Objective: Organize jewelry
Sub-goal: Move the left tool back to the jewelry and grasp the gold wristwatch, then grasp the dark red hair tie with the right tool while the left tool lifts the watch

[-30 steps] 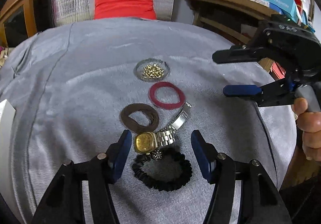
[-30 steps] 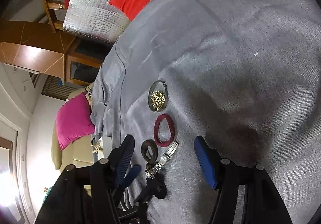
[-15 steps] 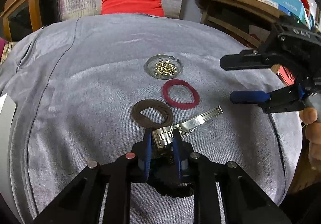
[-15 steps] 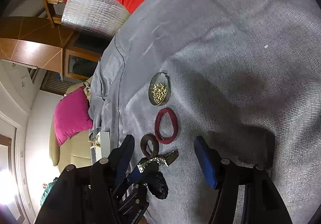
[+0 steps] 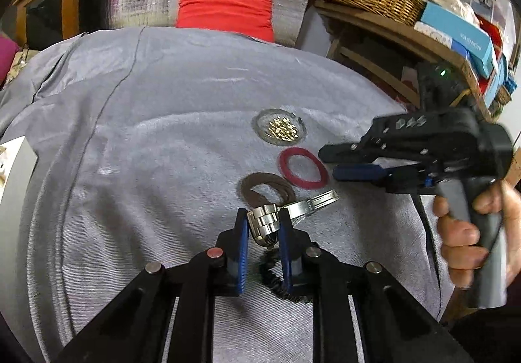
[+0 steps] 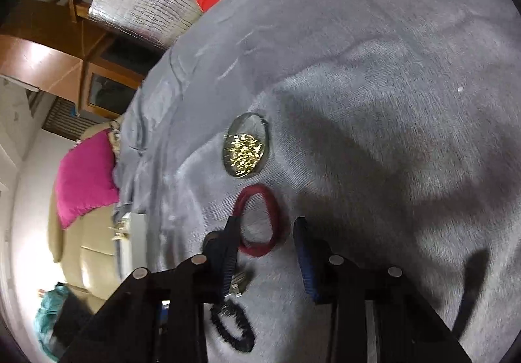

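Left tongs (image 5: pixel 263 226) pinched the watch (image 5: pixel 264 223).
Silver link band, clasp end sticking out right; right tongs (image 6: pixel 265 252) spread over red hair tie (image 6: pixel 260 221); box (image 5: pixel 456 34) read "FASHION".

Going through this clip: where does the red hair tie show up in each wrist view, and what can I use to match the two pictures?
Left wrist view: the red hair tie lies right of centre on the grey cloth, beyond the left claw, which is shut on the watch.
Right wrist view: it lies low and central, between the fingers of the open right claw.
Shared landmark: the round dish of gold beads, just past the tie in both.
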`<state>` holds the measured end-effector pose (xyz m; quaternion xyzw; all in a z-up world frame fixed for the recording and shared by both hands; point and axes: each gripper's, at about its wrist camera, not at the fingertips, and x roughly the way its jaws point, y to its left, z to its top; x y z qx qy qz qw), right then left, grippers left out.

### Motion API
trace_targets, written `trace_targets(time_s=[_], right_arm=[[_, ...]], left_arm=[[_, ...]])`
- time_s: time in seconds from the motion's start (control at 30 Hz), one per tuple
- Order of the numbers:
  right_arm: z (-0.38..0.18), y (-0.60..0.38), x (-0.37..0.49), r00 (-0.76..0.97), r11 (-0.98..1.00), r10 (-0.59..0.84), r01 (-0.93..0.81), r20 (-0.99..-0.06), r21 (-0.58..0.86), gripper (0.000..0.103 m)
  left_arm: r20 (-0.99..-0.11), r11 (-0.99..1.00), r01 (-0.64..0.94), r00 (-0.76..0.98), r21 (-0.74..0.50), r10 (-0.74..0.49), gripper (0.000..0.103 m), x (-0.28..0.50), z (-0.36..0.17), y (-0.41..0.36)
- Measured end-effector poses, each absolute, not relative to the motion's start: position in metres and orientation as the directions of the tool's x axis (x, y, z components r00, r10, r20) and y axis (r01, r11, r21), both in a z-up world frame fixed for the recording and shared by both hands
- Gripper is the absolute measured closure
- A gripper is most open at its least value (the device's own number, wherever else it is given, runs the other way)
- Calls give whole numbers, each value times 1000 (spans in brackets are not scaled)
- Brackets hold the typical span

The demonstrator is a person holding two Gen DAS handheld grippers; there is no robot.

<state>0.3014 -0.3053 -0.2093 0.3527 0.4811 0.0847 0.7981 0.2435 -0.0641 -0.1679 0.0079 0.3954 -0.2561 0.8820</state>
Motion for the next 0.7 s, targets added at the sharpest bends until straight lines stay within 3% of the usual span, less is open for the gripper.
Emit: trace_targets(time_s=[0.1, 0.27, 0.43, 0.7], right_arm=[[-207, -297, 308, 529, 789, 420, 189, -738, 584, 70], [-206, -279, 315, 534, 892, 285, 156, -796, 425, 94], [-200, -271, 313, 557, 926, 213, 146, -803, 347, 98], [-177, -278, 302, 618, 899, 256, 131, -743, 418, 98]], left_arm=[[-689, 872, 451, 571, -190, -445, 85, 241, -162, -53], [-681, 881, 431, 586, -196, -438, 85, 240, -157, -36], [-676, 886, 418, 595, -202, -435, 85, 238, -154, -27], [-640, 897, 392, 640, -203, -425, 85, 230, -138, -8]])
